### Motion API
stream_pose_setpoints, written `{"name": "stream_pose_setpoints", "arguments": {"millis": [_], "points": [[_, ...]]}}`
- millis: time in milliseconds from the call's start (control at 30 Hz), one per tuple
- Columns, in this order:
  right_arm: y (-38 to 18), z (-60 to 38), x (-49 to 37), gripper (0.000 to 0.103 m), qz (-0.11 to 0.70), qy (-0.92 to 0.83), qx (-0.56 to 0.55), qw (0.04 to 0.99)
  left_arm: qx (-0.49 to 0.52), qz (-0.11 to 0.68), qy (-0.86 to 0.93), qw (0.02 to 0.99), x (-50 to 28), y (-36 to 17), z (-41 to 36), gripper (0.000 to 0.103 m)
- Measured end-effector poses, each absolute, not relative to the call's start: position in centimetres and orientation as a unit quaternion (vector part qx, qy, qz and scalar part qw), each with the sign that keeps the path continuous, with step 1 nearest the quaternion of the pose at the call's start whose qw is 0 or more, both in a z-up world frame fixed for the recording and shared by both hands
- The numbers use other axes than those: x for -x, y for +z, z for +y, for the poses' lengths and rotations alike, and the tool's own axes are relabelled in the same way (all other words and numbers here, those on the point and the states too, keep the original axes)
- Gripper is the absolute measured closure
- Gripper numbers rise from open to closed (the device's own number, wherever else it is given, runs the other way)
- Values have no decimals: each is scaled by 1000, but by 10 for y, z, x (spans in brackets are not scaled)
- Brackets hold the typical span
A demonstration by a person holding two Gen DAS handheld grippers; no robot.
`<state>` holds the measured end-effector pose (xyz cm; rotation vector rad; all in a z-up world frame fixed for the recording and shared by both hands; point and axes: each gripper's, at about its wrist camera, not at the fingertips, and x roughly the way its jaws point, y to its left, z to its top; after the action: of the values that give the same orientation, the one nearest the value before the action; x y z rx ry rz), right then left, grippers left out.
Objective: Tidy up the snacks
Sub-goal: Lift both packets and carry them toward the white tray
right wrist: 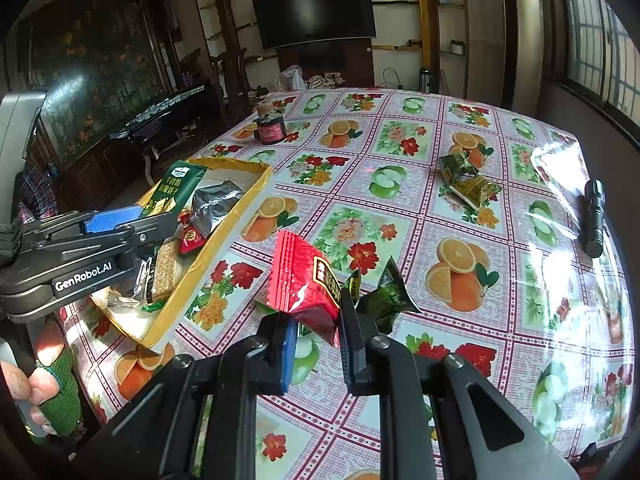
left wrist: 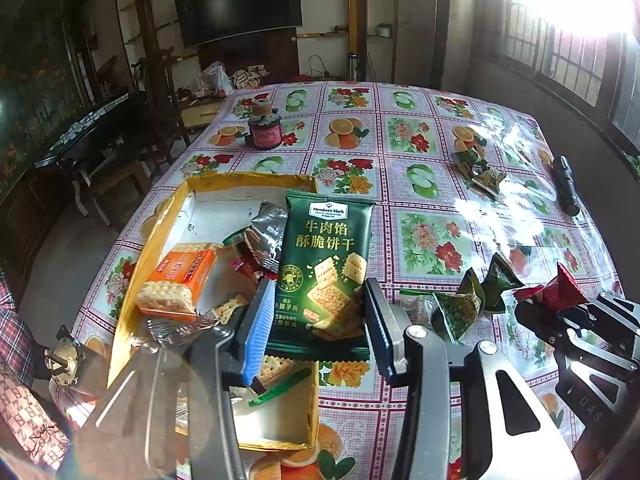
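Snacks, largest first: yellow-rimmed box [left wrist: 160, 220] on the floral tablecloth [left wrist: 420, 152], already holding an orange cracker pack [left wrist: 180, 276] and assorted wrappers. Green biscuit packet [left wrist: 326, 264] stands upright between my left gripper's [left wrist: 316, 320] jaws, clamped, over the box's near right edge. Red packet [right wrist: 310, 284] is pinched in my right gripper [right wrist: 318, 340], above the cloth, right of the box. Small green triangular snacks [right wrist: 386, 296] lie just beyond it.
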<state>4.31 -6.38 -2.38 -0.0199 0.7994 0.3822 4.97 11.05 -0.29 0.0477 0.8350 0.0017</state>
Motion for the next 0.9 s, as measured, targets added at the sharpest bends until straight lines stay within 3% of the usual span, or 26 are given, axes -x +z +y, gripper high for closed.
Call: {"name": "stream_pose_setpoints", "arguments": {"millis": [900], "points": [[-22,19,-48,86,373,197,98,902,8,398,67,915,-26,-2,187,57]]}}
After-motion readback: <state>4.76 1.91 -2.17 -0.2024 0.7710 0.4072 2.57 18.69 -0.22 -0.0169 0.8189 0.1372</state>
